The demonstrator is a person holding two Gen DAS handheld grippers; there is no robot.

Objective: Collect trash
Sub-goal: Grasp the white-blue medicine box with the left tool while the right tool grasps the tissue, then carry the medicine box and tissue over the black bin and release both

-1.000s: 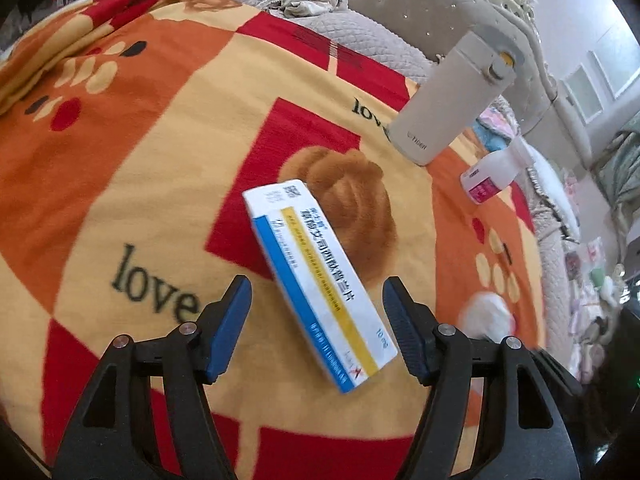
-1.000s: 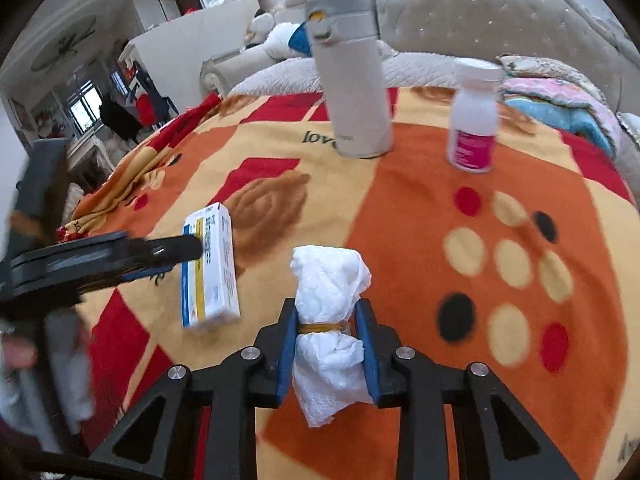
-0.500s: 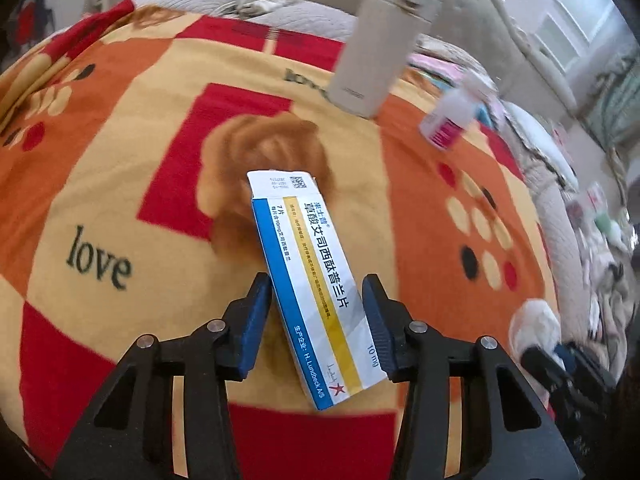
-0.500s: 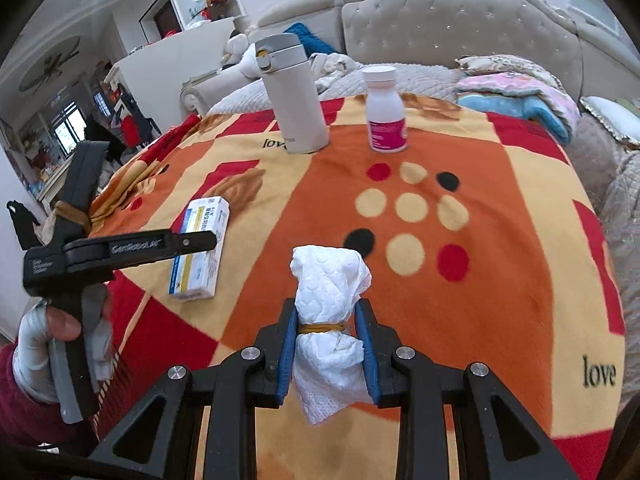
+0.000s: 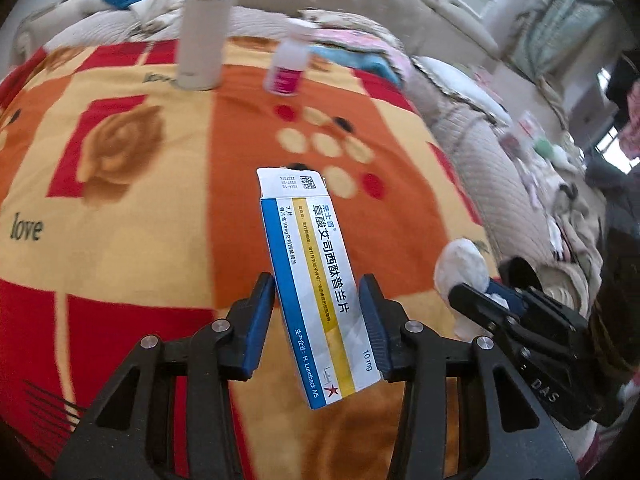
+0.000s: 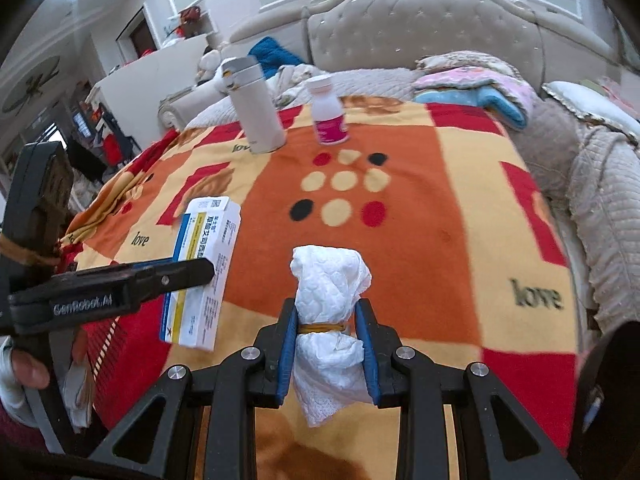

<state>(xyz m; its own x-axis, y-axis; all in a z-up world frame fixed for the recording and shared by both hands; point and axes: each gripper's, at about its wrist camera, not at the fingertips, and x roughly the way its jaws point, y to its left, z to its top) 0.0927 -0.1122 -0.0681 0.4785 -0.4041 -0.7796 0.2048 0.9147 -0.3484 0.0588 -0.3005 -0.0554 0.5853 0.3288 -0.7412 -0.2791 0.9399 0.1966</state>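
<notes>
Over blanket [image 6: 440, 200], both grippers clamp medicine box [image 5: 316, 280], tissue wad [image 6: 330, 320].

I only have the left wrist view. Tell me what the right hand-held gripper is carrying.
Observer: The right hand-held gripper is shut on a wad of white tissue with a rubber band around its middle.
Operator: Report whether my medicine box is off the blanket.
Observer: In the right wrist view the medicine box hangs tilted above the blanket, the left hand-held gripper clamped across it.
Operator: Say what stands at the far end.
Observer: A white flask and a small bottle with a pink label, both upright.
</notes>
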